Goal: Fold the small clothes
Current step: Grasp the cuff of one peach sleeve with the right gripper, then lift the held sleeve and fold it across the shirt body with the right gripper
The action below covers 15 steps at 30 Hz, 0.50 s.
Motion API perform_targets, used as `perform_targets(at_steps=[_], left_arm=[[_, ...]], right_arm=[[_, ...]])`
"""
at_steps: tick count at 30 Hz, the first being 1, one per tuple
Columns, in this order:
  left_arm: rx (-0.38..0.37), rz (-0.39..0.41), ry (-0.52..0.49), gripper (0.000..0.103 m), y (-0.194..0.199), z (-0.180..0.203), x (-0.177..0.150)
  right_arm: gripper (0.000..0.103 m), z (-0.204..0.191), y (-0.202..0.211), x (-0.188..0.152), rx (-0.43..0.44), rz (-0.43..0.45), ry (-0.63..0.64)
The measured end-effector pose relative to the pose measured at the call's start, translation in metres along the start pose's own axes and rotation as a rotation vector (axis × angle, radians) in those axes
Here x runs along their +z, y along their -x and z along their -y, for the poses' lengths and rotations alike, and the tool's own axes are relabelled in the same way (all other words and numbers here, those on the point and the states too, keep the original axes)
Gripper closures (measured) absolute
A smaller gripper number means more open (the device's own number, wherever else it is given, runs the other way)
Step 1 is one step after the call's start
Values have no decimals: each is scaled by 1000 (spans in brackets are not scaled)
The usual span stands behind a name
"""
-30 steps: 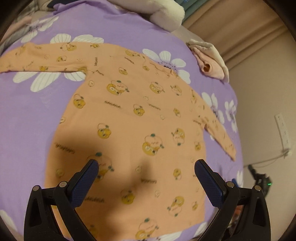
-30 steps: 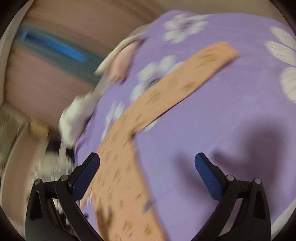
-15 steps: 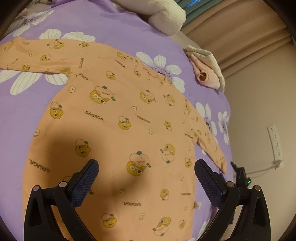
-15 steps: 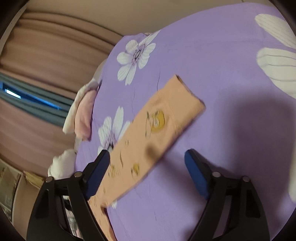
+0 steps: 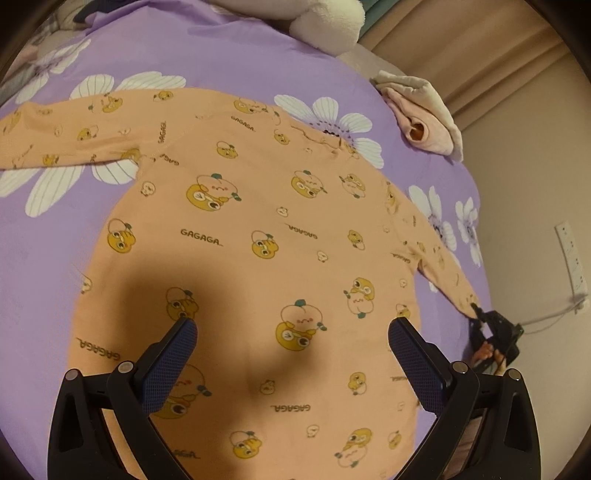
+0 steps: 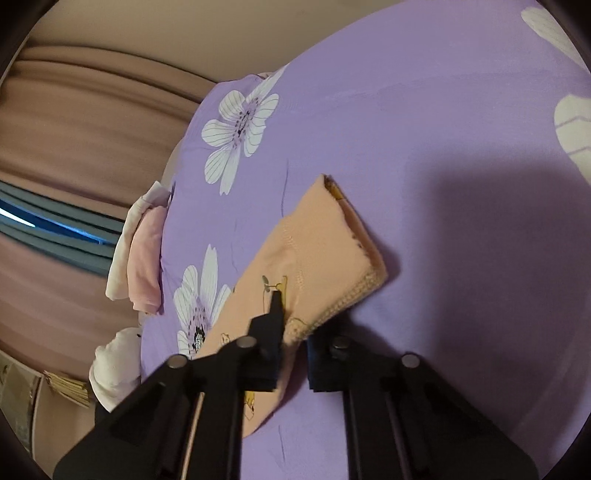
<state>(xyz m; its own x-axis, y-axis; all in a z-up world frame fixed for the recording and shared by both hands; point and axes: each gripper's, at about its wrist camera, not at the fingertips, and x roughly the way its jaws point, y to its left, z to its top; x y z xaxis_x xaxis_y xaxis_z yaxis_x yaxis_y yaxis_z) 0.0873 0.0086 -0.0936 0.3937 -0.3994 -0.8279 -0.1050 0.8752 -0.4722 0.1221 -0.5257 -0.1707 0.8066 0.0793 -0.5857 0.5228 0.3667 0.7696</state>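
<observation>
Bed with a purple bedspread point(image 5: 229, 66) printed with white flowers — a white plush pillow point(image 5: 325, 22) at its far edge. Beige pleated curtains point(image 6: 85, 122) part over a blue-lit window strip point(image 6: 55, 229). Cream wall point(image 5: 532, 192) carries a white socket strip point(image 5: 571, 254) — cable trailing. Warm, dim light.

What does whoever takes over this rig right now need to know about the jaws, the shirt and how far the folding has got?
Right gripper: jaws have just been closing and now pinch the shirt's right sleeve near its cuff.
Left gripper: jaws open, hovering over the lower body of the orange shirt, holding nothing.
The shirt lies spread flat on the purple flowered bedspread, both sleeves out to the sides. A pink garment sits bundled at the bed's edge.
Done: the shirt laid out, the right sleeve gripped.
Left: every fold; probably bring that sleeve across the body first.
</observation>
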Motion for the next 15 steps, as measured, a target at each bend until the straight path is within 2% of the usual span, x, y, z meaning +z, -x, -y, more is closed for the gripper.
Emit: perform_targets(at_steps=[3, 7, 9, 15], left_arm=[[33, -2, -14, 1, 3, 0, 1], [48, 0, -16, 1, 9, -3, 0], [68, -1, -17, 1, 12, -5, 0], [109, 29, -38, 1, 25, -9, -2]], right_arm=[[95, 1, 16, -7, -3, 14, 84], [95, -47, 34, -18, -9, 34, 246], [95, -21, 46, -24, -11, 45, 304], [95, -54, 39, -43, -36, 49, 500]])
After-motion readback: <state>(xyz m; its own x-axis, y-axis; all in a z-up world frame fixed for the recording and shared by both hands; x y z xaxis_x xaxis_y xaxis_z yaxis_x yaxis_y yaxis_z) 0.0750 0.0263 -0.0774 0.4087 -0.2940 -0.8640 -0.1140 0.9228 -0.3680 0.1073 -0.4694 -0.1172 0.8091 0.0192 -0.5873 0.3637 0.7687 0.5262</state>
